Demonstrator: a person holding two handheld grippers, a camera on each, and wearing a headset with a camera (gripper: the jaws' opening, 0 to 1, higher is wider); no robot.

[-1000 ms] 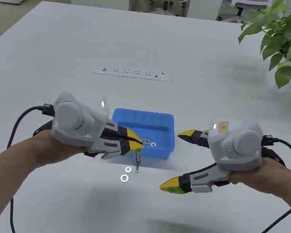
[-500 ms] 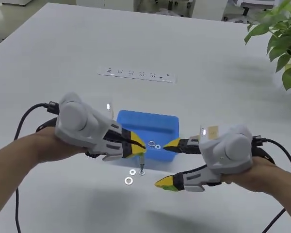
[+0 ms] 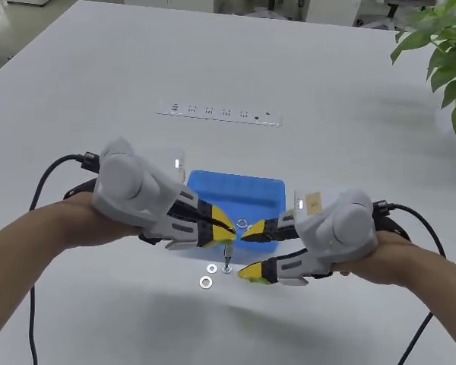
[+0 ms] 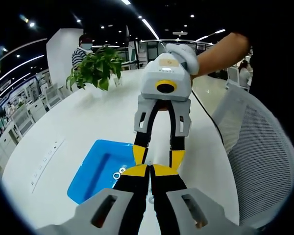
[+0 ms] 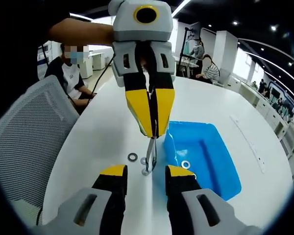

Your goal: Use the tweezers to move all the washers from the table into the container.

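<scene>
The right gripper view shows us the left gripper [image 5: 151, 128] clamping tweezers [image 5: 151, 152] beside the blue container [image 5: 229, 169] — tips near a washer [image 5: 133, 157], hold unclear — right gripper [image 3: 245, 252] agape.

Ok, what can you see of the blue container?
The container is a shallow rectangular tray, bright blue, plastic by its look, open on top with low walls. It sits flat on the white table. Two washers lie on its floor by the near wall. Loose washers lie on the table just outside that wall, where the tweezers point down. In the head view the left claw hides part of that wall; contact cannot be told.
</scene>
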